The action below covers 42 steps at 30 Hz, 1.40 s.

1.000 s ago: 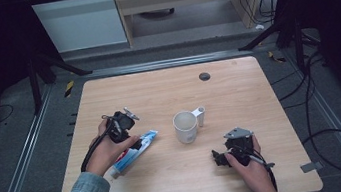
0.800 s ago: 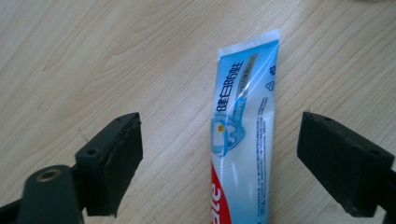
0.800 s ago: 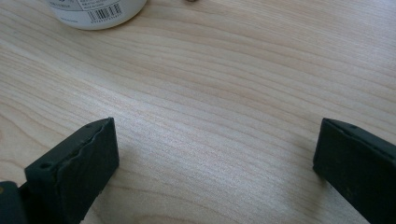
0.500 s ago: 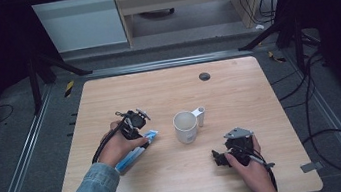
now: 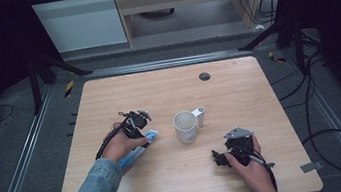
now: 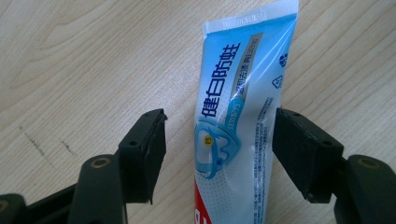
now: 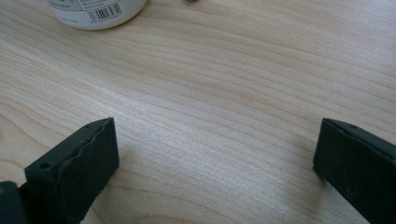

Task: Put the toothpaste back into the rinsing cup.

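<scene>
The wooden counter (image 5: 258, 88) carries everything, with a small dark round spot (image 5: 204, 76) near its far edge. A white mug (image 5: 185, 126) stands near the middle, its handle turned to the right. On the person's left, the left gripper (image 6: 219, 154) hangs low over a blue and white toothpaste tube (image 6: 240, 116) that lies flat on the counter just left of the mug. Its jaws have just been closing and straddle the tube: the right pad sits at the tube's edge, the left pad stands clear. The right gripper (image 7: 215, 163) rests near the front right, jaws wide apart over bare wood.
</scene>
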Motion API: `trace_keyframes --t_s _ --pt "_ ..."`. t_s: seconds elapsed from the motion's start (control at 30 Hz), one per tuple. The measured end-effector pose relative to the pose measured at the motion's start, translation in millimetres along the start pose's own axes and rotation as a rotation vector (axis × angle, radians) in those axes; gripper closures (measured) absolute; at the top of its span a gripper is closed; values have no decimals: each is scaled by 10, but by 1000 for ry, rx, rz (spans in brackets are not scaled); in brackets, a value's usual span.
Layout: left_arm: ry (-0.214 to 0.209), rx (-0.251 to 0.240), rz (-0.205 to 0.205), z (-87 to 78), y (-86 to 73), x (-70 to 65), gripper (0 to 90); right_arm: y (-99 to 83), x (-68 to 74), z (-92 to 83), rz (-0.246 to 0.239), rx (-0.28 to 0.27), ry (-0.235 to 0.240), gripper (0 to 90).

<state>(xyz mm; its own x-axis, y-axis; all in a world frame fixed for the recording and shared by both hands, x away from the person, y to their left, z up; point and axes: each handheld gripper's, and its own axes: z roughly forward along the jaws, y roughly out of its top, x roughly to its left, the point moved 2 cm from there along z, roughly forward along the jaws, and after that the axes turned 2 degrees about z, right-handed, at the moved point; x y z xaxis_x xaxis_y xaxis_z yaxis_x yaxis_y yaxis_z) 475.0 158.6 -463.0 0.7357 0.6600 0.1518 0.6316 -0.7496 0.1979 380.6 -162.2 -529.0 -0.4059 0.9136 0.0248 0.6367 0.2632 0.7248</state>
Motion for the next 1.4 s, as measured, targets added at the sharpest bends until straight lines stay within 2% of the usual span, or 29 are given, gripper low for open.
trace_keyframes --t_s 0.1,0.17,0.37,0.6,1.0,1.4 --pt "-20 -5 -9 41 1 13 377 0 0 0 0 0 0 4" --pt "-53 -15 -29 55 -1 26 388 0 0 0 0 0 0 4" --pt "-45 13 -17 112 -13 27 436 0 1 0 1 0 0 4" --pt "-71 -2 -48 142 -35 53 437 0 1 0 1 0 0 4" --pt "-108 -1 -86 185 -61 122 447 0 -1 0 -1 0 0 4" --pt "-138 -31 -128 183 -102 158 469 0 0 0 0 0 0 4"
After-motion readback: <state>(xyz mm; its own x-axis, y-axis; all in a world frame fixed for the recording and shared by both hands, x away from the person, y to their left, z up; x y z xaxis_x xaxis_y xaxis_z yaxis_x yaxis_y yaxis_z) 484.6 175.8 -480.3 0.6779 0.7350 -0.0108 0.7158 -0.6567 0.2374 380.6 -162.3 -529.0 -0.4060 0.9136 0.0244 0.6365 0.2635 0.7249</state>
